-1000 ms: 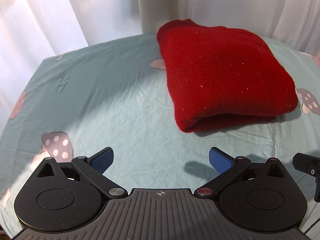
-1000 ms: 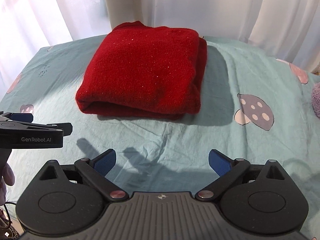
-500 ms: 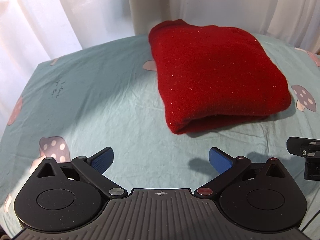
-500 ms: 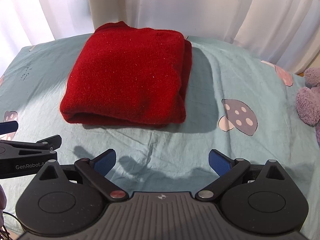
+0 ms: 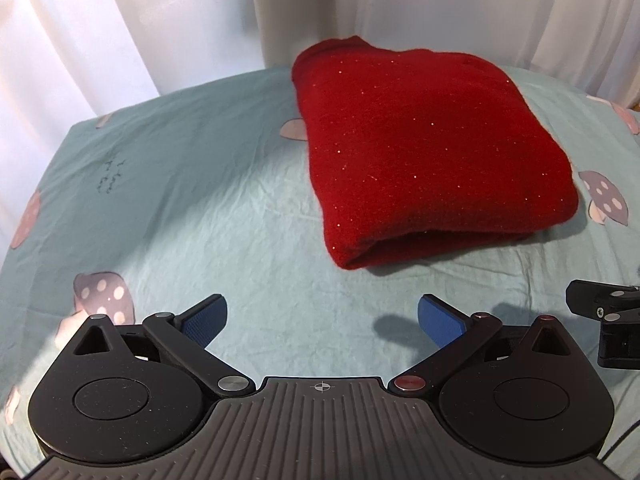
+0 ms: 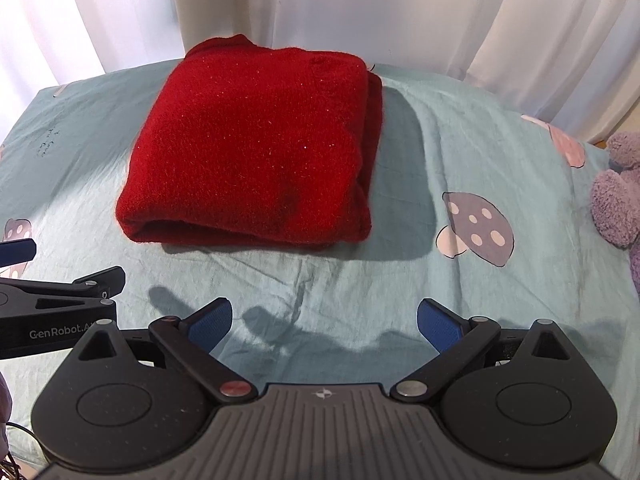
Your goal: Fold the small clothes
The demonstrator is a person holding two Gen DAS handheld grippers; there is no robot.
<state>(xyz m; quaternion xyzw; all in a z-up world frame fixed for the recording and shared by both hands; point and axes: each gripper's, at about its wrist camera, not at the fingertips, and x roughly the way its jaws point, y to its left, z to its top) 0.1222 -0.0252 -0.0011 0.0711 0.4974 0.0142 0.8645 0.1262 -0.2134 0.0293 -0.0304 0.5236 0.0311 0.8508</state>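
Observation:
A red fuzzy garment (image 5: 424, 148) (image 6: 256, 148) lies folded into a thick rectangle on the teal mushroom-print sheet (image 5: 200, 184) (image 6: 440, 152), its rounded fold edge facing me. My left gripper (image 5: 322, 320) hovers open over bare sheet, short of the garment and to its left, with nothing between the blue pads. My right gripper (image 6: 324, 322) is also open and empty, in front of the garment's near edge. Part of the right gripper's black body shows at the right edge of the left wrist view, and the left gripper's body shows at the left edge of the right wrist view.
White curtains (image 5: 120, 20) (image 6: 400, 8) hang behind the bed. A purple plush toy (image 6: 618, 196) sits at the right edge of the sheet. Bare wrinkled sheet spreads to the left of the garment and between it and both grippers.
Both grippers have drawn back and risen slightly from the folded garment, which now sits farther off and has not moved. The plush toy has come into the right wrist view. Both jaws stayed open.

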